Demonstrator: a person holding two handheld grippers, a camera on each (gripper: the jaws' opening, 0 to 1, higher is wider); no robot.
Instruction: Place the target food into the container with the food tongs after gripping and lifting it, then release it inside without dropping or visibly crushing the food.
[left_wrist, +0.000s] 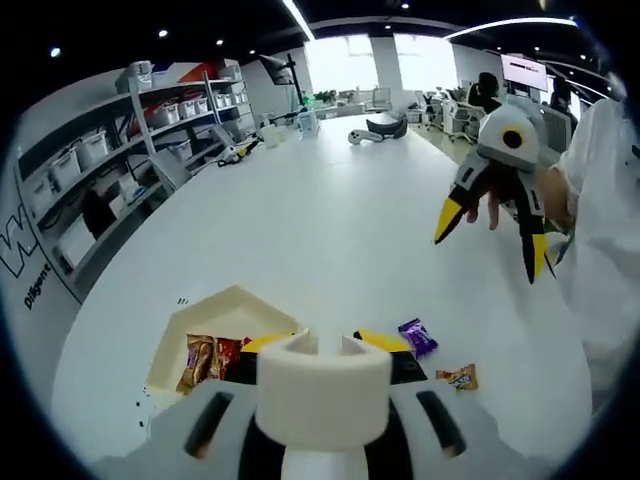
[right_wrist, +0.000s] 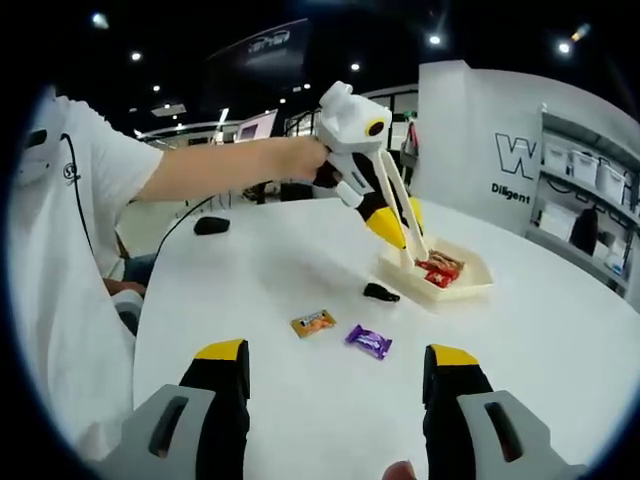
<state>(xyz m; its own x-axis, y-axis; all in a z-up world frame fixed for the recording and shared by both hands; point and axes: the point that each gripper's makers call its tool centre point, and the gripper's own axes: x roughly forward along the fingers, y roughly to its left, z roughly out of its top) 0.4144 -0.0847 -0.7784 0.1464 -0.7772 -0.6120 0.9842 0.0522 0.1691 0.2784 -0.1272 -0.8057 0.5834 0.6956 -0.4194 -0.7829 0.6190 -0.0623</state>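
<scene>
On the white counter (right_wrist: 560, 330), a cream tray (right_wrist: 470, 285) holds red-wrapped snacks (right_wrist: 437, 268). From 11 o'clock in the right gripper view, the left gripper (right_wrist: 408, 232) grips white food tongs (right_wrist: 400, 215), whose tips reach into the tray at the snacks. Nearer lie an orange candy (right_wrist: 313, 322), a purple candy (right_wrist: 369, 341) and a small black object (right_wrist: 380, 293). The right gripper (right_wrist: 335, 375) hovers with jaws spread, released.
</scene>
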